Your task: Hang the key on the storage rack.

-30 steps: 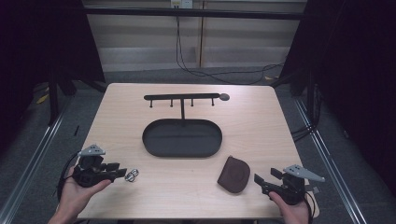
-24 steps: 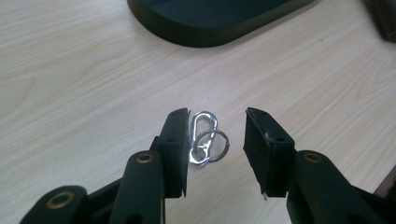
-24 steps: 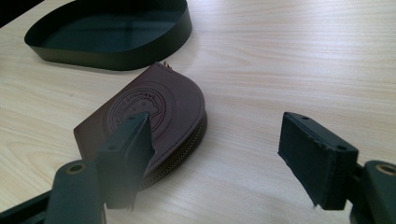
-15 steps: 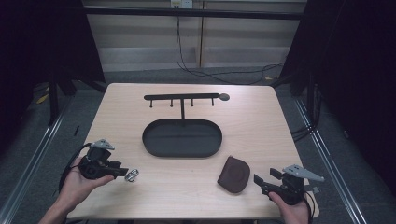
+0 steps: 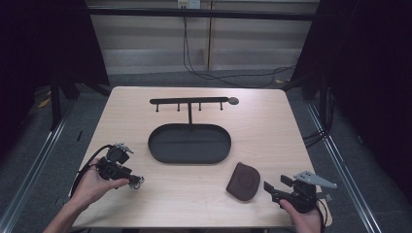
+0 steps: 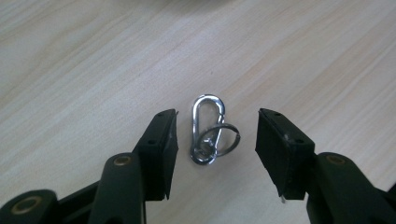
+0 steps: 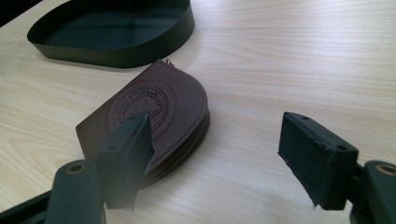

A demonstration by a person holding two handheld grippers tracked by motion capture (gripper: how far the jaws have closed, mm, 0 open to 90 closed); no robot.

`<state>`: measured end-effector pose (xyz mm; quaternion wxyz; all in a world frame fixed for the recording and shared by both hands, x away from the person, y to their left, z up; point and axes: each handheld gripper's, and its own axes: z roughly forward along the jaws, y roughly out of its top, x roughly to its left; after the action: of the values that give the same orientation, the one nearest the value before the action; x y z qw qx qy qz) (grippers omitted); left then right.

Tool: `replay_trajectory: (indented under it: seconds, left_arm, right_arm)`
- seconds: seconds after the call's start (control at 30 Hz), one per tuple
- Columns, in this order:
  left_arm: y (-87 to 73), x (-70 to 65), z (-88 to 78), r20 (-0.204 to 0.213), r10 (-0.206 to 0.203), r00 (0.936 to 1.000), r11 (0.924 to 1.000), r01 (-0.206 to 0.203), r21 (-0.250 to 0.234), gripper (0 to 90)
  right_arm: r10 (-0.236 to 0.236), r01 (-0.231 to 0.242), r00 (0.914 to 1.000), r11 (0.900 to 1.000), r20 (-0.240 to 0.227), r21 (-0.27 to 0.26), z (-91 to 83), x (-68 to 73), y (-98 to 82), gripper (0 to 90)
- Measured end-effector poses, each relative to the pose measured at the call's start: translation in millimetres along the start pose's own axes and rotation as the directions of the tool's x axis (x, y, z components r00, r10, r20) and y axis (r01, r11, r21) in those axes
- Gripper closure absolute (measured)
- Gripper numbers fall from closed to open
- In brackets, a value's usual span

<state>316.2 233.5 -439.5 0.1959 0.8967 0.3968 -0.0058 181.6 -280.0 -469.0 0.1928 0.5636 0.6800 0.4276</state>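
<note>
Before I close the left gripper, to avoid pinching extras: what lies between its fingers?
In the left gripper view, just the silver carabiner with its key ring, on bare table.

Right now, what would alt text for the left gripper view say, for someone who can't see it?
A small silver carabiner clip with a key ring looped on it lies flat on a pale wooden table. The left gripper has its two black jaws open on either side, not touching the clip.
</note>
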Motion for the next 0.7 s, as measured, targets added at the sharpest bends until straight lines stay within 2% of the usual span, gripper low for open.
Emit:
replay_trajectory:
  seconds: [0.1, 0.13, 0.23, 0.4, 0.5, 0.7]
  left_arm:
    - [3.4, 0.6, 6.1, 0.01, 0.003, 0.9999, 0.9995, -0.003, 0.031, 48.7]
    - [4.6, -0.1, 8.8, 0.0, 0.007, 1.0, 0.9987, -0.007, 0.05, 48.8]
    - [5.4, -0.3, 9.9, -0.008, 0.002, 1.0, 0.9982, -0.001, 0.06, 49.0]
    - [10.4, -5.9, 14.9, -0.004, 0.034, 0.9994, 0.9929, -0.033, 0.114, 47.1]
    - [11.5, -7.8, 20.4, -0.017, 0.051, 0.9986, 0.9894, -0.048, 0.137, 46.2]
    - [11.8, -6.8, 25.5, -0.023, 0.054, 0.9983, 0.9864, -0.049, 0.157, 47.5]
  right_arm:
    - [0.001, -0.001, 1.0, 1.0, 0.0, -0.001, 0.0, -0.4, -0.1, 25.6]
    - [0.0, 0.0, 1.0, 1.0, 0.001, 0.001, 0.2, -0.6, -0.2, 25.6]
    - [0.0, 0.0, 1.0, 1.0, 0.0, 0.003, 0.5, -0.5, -0.1, 25.6]
    - [0.001, -0.001, 1.0, 1.0, -0.001, 0.005, 0.7, -0.3, -0.1, 25.6]
    - [0.002, -0.002, 1.0, 1.0, -0.002, 0.005, 0.6, -0.6, -0.3, 25.6]
    - [0.001, -0.001, 1.0, 1.0, -0.005, 0.007, 0.7, -0.8, -0.3, 25.6]
